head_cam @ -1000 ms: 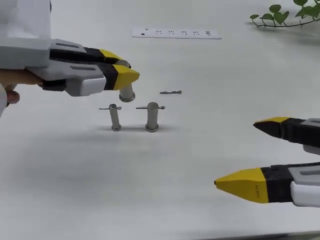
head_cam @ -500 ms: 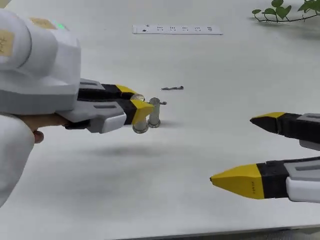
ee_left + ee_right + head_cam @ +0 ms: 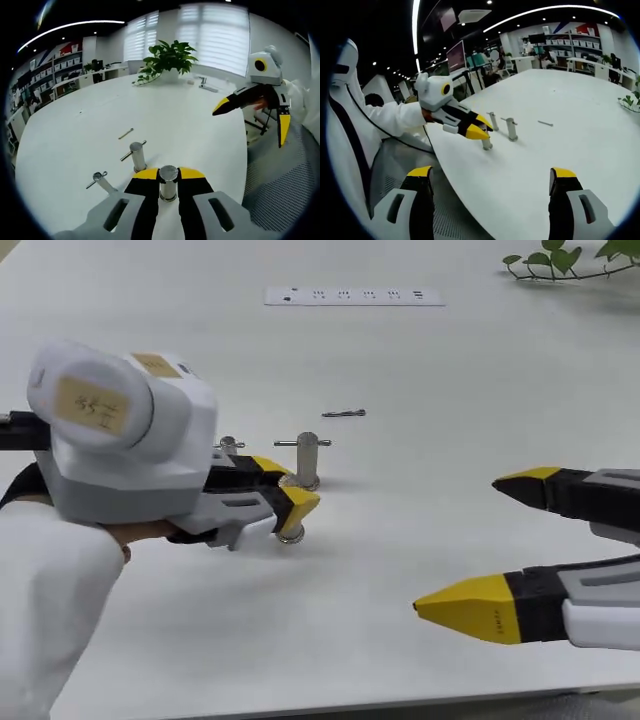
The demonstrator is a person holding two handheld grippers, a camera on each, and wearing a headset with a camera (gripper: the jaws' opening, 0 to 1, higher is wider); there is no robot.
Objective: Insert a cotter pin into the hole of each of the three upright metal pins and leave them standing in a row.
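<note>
- Yellow plastic tips on black jaws: right gripper [image 3: 455, 545] nearest, jaws spread wide with nothing between them, probably free for fetching the last cotter.
- Smooth, matte white table [image 3: 300, 640] underneath.
- Left gripper [image 3: 300, 502] next, jaws clamped around the bare metal pin [image 3: 168, 182] just below its flat round head. Upright, no cotter visible through it, base at or just above the table; cannot tell which. Held so most likely for steadying the hole during insertion and for setting in line with the others.
- Just beyond, second metal pin [image 3: 307, 462]: polished steel cylinder, standing unaided, with a thin wire cotter pin [image 3: 302, 443] already through near the top and sticking out both sides.
- Beside it, third metal pin [image 3: 102, 181], mostly hidden behind the left gripper in the head view, likewise crossed by a looped cotter pin [image 3: 92, 182].
- Farther on, loose cotter pin [image 3: 343, 414] lying flat, well apart from the standing pins.
- At the far edge, long flat white power strip [image 3: 354, 297]; leafy green plant [image 3: 570, 260] in the corner.
</note>
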